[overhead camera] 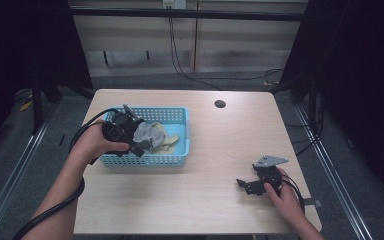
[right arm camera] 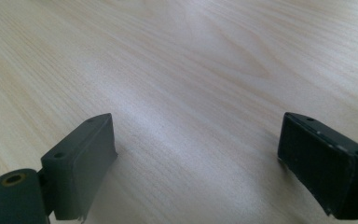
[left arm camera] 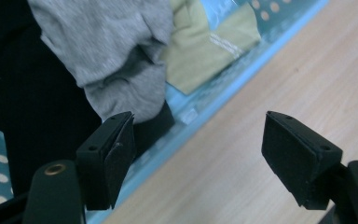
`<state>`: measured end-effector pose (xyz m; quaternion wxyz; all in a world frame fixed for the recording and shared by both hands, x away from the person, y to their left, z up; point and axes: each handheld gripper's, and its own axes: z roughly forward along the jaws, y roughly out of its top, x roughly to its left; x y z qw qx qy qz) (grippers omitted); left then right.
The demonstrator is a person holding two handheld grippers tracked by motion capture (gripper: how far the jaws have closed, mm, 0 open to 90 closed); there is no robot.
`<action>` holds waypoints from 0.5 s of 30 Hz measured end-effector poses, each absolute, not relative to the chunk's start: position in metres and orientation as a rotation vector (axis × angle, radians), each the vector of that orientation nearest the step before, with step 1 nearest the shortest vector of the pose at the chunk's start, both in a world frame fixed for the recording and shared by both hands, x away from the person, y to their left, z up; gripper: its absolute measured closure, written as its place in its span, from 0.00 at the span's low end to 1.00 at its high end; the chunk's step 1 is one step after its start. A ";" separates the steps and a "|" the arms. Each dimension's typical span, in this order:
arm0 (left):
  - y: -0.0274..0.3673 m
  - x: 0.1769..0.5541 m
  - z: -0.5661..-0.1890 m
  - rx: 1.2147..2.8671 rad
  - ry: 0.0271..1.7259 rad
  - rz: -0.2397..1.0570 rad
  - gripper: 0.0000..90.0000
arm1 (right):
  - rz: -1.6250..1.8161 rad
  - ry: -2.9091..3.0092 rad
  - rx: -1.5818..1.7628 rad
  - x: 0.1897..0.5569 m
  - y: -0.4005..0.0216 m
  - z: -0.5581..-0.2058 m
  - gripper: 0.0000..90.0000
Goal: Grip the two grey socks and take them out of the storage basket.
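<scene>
Clothes heaped in a blue basket (overhead camera: 177, 116) at the left of the counter (overhead camera: 220, 200), likely gathered there for sorting or lifting out: a grey cloth (overhead camera: 144, 133) on top, a yellow-green cloth (overhead camera: 169, 140) beneath and toward the basket's right wall, something black (left arm camera: 32, 107) alongside. Left tool (overhead camera: 141, 146) poised over the basket's near rim, jaws spread wide, one beside the hanging grey cloth, the other out over bare wood; nothing pinched between them. Right tool (overhead camera: 241, 184) parked low over the counter at the near right, well apart from the basket, jaws likewise wide and empty, seemingly waiting its turn.
</scene>
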<state>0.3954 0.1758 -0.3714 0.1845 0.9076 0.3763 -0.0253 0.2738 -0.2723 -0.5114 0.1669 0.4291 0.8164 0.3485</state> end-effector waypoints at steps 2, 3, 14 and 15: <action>0.176 0.402 -0.374 2.548 1.080 -0.044 0.28 | 0.998 2.324 1.214 0.274 -0.272 -0.512 0.12; 0.176 0.404 -0.374 2.544 1.088 -0.040 0.28 | 0.998 2.324 1.215 0.274 -0.272 -0.512 0.12; 0.177 0.432 -0.395 2.448 1.201 0.109 0.28 | 0.994 2.324 1.215 0.274 -0.272 -0.512 0.12; 0.177 0.434 -0.398 2.446 1.207 0.117 0.28 | 0.999 2.324 1.215 0.274 -0.272 -0.512 0.12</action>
